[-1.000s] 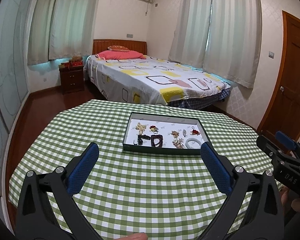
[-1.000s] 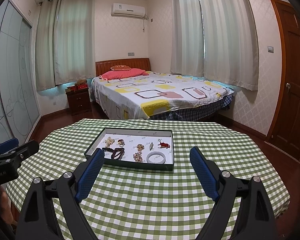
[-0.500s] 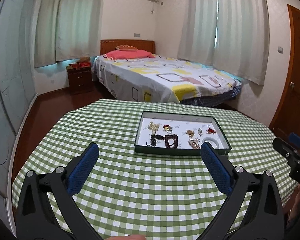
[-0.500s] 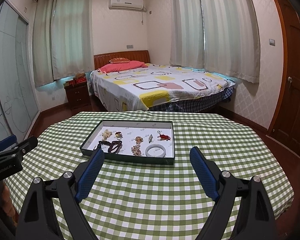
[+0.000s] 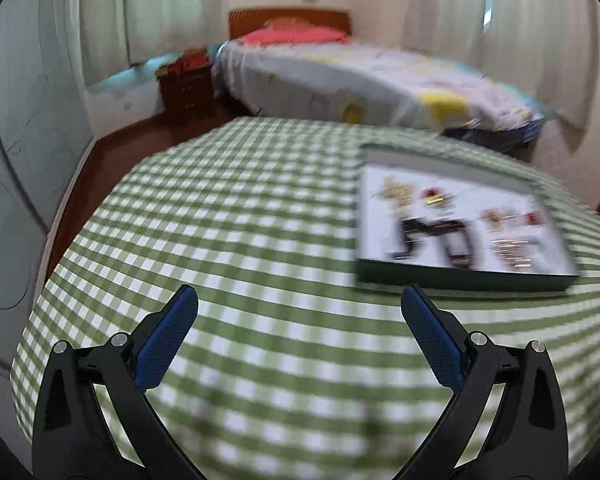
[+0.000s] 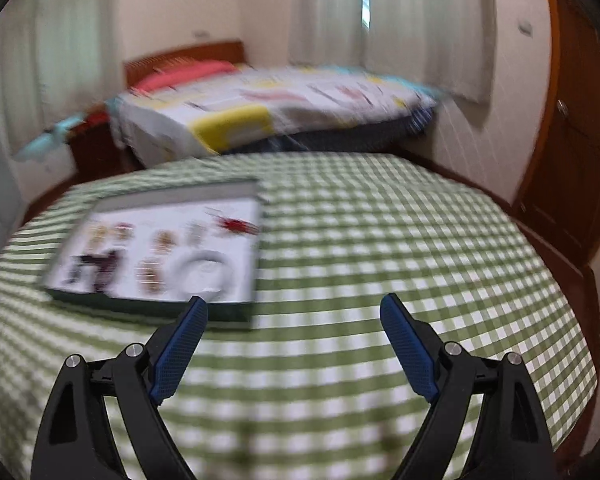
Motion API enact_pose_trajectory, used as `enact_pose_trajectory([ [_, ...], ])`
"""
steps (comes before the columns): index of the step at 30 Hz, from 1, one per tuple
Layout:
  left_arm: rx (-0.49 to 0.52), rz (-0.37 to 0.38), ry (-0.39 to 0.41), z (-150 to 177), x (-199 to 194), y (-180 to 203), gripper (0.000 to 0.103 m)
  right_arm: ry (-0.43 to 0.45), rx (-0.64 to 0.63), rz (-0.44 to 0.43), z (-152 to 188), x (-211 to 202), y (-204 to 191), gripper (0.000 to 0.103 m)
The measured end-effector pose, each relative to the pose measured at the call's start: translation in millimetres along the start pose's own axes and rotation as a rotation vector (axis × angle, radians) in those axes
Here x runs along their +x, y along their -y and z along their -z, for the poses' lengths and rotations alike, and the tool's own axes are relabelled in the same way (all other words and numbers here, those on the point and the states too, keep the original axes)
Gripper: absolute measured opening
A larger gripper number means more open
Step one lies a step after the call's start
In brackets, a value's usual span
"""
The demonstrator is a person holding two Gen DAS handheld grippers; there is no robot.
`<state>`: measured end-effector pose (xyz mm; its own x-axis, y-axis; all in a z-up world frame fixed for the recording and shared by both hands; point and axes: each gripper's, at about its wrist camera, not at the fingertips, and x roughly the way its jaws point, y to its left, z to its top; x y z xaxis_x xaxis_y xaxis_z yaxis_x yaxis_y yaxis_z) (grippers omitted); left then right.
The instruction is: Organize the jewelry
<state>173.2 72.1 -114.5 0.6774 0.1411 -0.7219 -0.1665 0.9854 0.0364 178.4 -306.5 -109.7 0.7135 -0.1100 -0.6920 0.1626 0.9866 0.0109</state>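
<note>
A dark green tray [image 5: 460, 278] with a white lining holds several jewelry pieces: dark bead bracelets [image 5: 440, 232], gold and red pieces, all blurred. In the right wrist view the tray [image 6: 148, 306] lies at the left and holds a white bangle [image 6: 202, 270], dark beads [image 6: 98, 264] and a red piece [image 6: 236, 224]. My left gripper [image 5: 298, 312] is open and empty above the cloth, left of the tray. My right gripper [image 6: 294, 316] is open and empty, its left finger over the tray's near right corner.
The round table wears a green and white checked cloth [image 5: 240, 240]. Behind it stand a bed [image 5: 360, 80], a wooden nightstand [image 5: 186, 88] and curtained windows. A wooden door [image 6: 576, 160] is at the right. The table edge curves away on all sides.
Both grippers have moved forward and down toward the table; the tray looms larger. It slid right in the left view and left in the right view. Both views are now motion-blurred.
</note>
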Motion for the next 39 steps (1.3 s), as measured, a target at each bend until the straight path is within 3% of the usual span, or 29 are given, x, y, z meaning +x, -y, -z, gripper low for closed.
enact_pose_trajectory([
  [5,-0.091,-0.093,-0.098,-11.0,68.6,-49.5,0.099,-0.102,0.075,0.073,-8.0,65.7,50.2,0.085],
  [9,-0.193,-0.067,-0.161,-17.8,103.3,-82.3,0.099,-0.151,0.09,0.112,-10.1,97.9,74.1,0.085],
  [11,-0.189,-0.093,-0.142,-20.5,107.5,-85.7,0.099,-0.186,0.097,0.116,-7.6,110.6,80.0,0.088],
  [16,-0.174,-0.094,-0.154,-24.4,112.3,-84.1,0.099,-0.18,0.121,0.11,-5.8,113.0,82.5,0.096],
  [39,-0.174,-0.094,-0.154,-24.9,112.8,-82.7,0.099,-0.183,0.126,0.109,-5.2,111.3,84.2,0.096],
])
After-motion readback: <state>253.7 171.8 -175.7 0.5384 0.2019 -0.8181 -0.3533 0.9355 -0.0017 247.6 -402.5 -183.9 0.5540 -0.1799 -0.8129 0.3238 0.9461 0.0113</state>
